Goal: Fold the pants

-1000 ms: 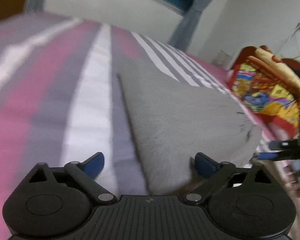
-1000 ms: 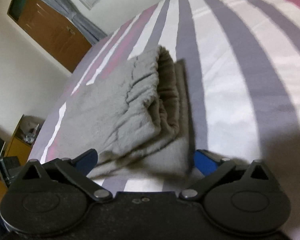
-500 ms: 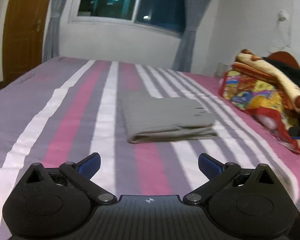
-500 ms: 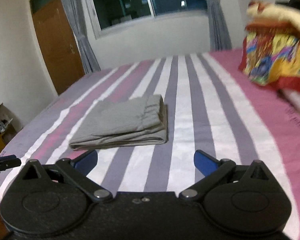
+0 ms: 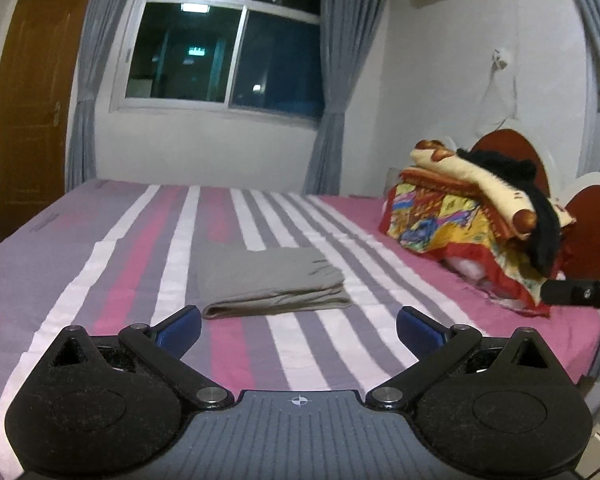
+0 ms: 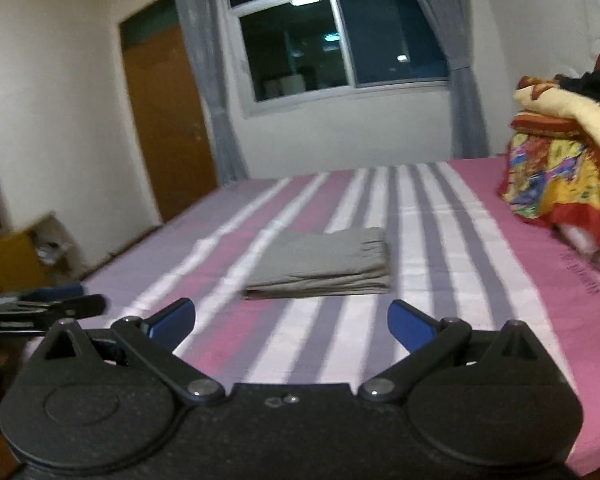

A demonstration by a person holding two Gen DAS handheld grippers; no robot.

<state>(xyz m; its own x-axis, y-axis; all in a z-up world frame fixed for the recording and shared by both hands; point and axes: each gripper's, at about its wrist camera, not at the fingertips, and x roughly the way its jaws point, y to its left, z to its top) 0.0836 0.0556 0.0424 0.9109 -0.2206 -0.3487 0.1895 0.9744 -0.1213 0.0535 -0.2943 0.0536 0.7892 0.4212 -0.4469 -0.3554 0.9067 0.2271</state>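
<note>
The grey pants (image 5: 274, 282) lie folded into a flat rectangle in the middle of the striped bed (image 5: 140, 248); the right wrist view shows the same grey pants (image 6: 324, 266) on that bed (image 6: 480, 264). My left gripper (image 5: 298, 326) is open, well back from the pants and above the bed, with nothing between its blue pads. My right gripper (image 6: 291, 318) is open too, equally far back and empty. A tip of the right gripper (image 5: 580, 294) shows at the right edge of the left wrist view, and the left gripper (image 6: 44, 308) at the left edge of the right wrist view.
A pile of colourful blankets (image 5: 472, 220) sits at the bed's head on the right, against a red headboard (image 5: 508, 152). A curtained window (image 5: 224, 44) and a wooden door (image 5: 28, 92) are on the far wall. A low yellow cabinet (image 6: 16, 260) stands left of the bed.
Both grippers have pulled back and up from the pants, from right over the cloth to a distance where the whole folded bundle and the room show. The pants stay folded on the bed.
</note>
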